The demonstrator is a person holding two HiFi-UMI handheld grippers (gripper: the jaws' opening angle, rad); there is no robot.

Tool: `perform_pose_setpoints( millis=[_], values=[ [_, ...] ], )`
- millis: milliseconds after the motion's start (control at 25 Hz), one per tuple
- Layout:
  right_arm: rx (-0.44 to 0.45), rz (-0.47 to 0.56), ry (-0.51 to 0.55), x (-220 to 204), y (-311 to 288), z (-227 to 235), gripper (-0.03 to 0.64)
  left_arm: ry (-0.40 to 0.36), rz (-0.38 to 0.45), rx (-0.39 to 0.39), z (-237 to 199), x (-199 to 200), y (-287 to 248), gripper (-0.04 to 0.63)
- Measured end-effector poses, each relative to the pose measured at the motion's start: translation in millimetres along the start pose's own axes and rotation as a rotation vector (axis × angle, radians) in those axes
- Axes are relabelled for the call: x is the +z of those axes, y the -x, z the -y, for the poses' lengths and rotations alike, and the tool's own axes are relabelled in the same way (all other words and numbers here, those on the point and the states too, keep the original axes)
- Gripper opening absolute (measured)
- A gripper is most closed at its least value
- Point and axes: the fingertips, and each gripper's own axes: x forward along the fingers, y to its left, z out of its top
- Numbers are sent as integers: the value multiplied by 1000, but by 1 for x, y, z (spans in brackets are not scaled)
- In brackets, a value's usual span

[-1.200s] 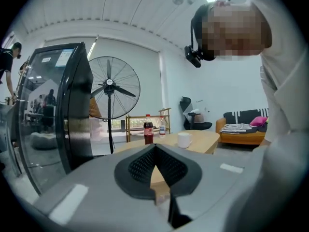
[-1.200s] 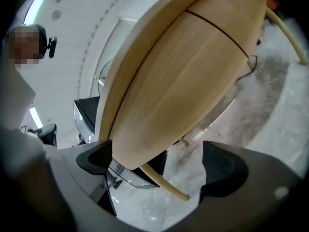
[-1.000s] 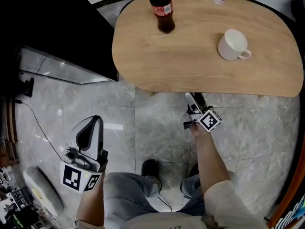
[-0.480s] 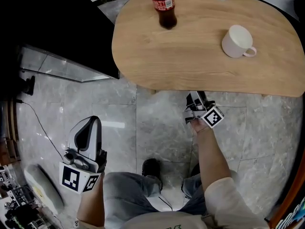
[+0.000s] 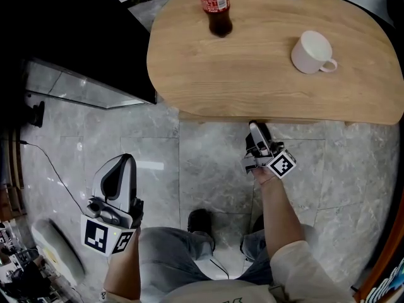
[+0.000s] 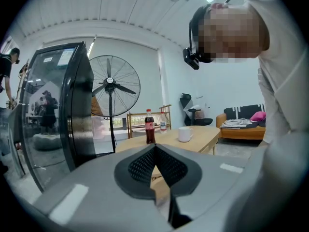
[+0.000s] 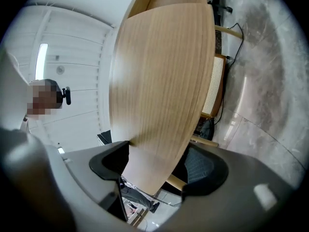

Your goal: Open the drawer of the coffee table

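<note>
From the head view, the oval wooden worktop [image 5: 265, 74] lies with its long axis running left to right, its near long edge towards the person. The right tongs [image 5: 255, 131] point straight at that edge from the near side, their tips just under the overhang. The drawer itself is hidden below the top here. I judge that it sits right ahead of those tips and would pull out towards the person. The left tongs [image 5: 118, 169] hang low on the person's left, well apart from the worktop, so the right hand is plainly the nearer. A cola bottle [image 5: 216, 8] and a white mug [image 5: 310, 52] stand on top, clear of the near edge. The floor is grey marble tile [image 5: 208, 169].

In the left gripper view, the pads meet with nothing between them. Beyond them are a black glass-fronted cabinet [image 6: 72, 105], a standing fan [image 6: 110, 83] and a sofa [image 6: 241, 127] in a bright white room.

In the right gripper view, the tongs are rolled on their side (ceiling at the left, floor at the right). Their jaws stand wide apart, astride the edge of a wood panel [image 7: 159, 81]. It runs between the pads but does not look clamped. This is likely the drawer front or the worktop's lip, and I cannot tell which. A rattan panel [image 7: 217, 86] shows underneath.
</note>
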Motion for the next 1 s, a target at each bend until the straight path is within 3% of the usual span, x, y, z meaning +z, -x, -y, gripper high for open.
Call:
perform_pose_setpoints(
  millis=[680, 1000],
  values=[
    [-26, -128, -70, -65, 113, -60, 364, 64, 1, -94, 23, 12, 6, -2],
    [-8, -182, -71, -68, 132, -62, 364, 64, 14, -114, 29, 17, 8, -2]
  ],
)
